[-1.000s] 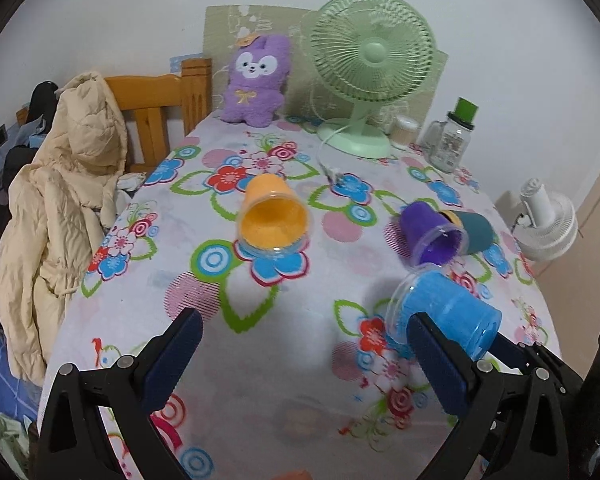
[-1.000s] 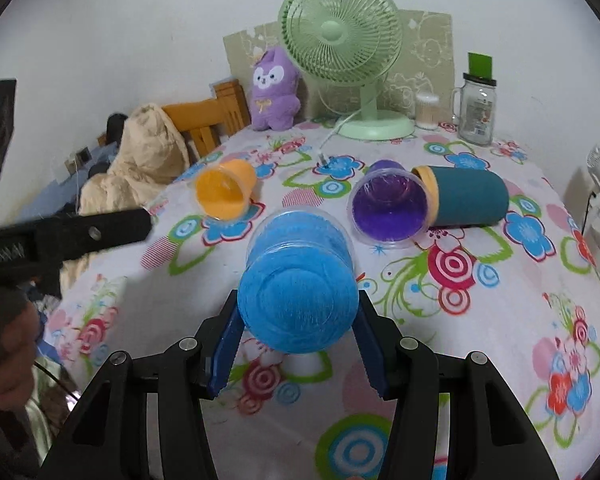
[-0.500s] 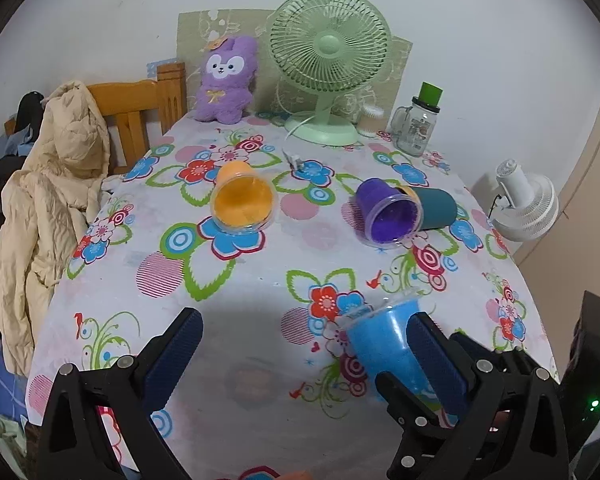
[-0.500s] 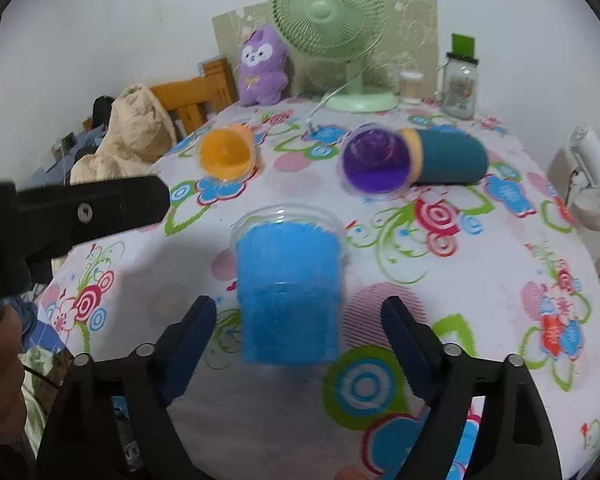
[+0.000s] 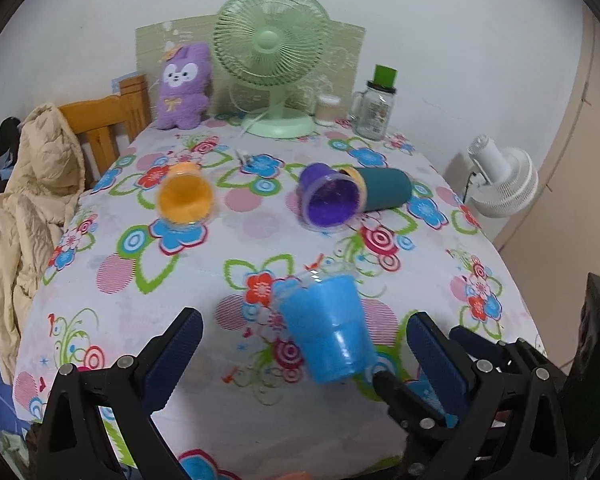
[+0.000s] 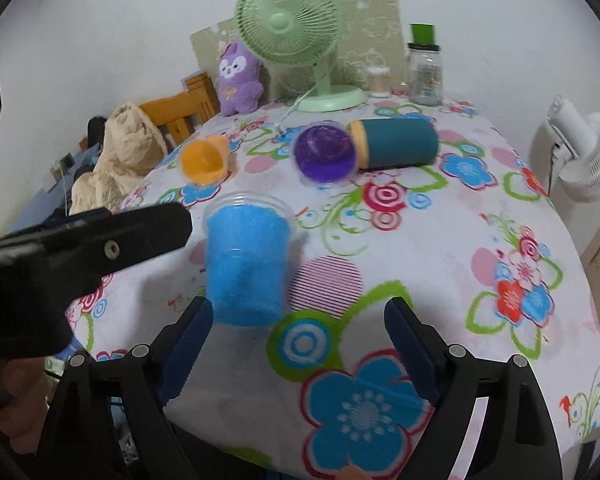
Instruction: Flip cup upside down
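Observation:
A blue cup (image 5: pixel 328 328) (image 6: pixel 246 258) lies free on the flowered tablecloth near the front edge, blurred, its clear rim toward the fan. My right gripper (image 6: pixel 298 344) is open, jaws wide, just behind and right of the cup and not touching it. My left gripper (image 5: pixel 304 356) is open and empty, with the cup between its fingers in view. An orange cup (image 5: pixel 186 198) (image 6: pixel 204 160), a purple cup (image 5: pixel 330 198) (image 6: pixel 325 152) and a teal cup (image 5: pixel 384 188) (image 6: pixel 398 142) lie on their sides further back.
A green fan (image 5: pixel 274 60), a purple plush (image 5: pixel 184 86), a glass jar (image 5: pixel 376 106) and a small white container (image 5: pixel 327 109) stand at the table's back. A wooden chair with a beige jacket (image 5: pixel 32 184) is at left. A white fan (image 5: pixel 504 178) stands off the right edge.
My right gripper opened and let go of the blue cup, which now lies free on the table. Both grippers have pulled back toward the front edge.

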The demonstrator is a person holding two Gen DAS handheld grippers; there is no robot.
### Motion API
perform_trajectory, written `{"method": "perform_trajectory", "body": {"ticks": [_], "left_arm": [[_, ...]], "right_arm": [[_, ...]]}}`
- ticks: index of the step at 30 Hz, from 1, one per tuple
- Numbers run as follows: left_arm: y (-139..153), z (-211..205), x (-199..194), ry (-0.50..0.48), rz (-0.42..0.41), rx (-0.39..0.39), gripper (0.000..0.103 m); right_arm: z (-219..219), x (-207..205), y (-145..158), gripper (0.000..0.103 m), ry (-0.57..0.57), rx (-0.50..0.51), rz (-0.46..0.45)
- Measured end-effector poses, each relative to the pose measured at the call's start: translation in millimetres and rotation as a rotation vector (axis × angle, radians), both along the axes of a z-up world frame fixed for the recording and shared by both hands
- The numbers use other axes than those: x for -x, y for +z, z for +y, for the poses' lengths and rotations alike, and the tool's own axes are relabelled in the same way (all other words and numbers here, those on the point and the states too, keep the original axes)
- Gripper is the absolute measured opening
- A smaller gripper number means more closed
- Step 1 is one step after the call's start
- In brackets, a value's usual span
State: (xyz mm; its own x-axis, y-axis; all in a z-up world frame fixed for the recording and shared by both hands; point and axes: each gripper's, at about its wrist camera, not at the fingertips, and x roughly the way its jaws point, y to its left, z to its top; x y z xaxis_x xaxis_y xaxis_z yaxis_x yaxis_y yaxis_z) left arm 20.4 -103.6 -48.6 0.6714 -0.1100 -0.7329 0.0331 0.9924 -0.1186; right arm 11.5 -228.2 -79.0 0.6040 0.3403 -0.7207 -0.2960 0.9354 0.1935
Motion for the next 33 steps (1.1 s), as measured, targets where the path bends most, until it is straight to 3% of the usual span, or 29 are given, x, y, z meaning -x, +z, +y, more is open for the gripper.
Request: {"method": "perform_trajectory", "body": {"ticks": [16, 21, 33], "left_arm": [[-31.3, -27.8, -16.0, 0.004, 0.060, -0.032, 0.103], [-47.4, -26.5, -23.6, -0.001, 0.107, -0.026, 0.103], [-67.7, -47.4, -32.3, -0.063, 0.133, -0.026, 0.103]], "right_arm": [[-51.6, 2.7, -17.6, 0.091, -0.082, -0.007, 0.042], [-58.5, 3.7, -21.5, 0.091, -0.096, -0.013, 0.052], [-60.7, 6.1, -21.9, 0.091, -0.099, -0.007, 0.053]]}}
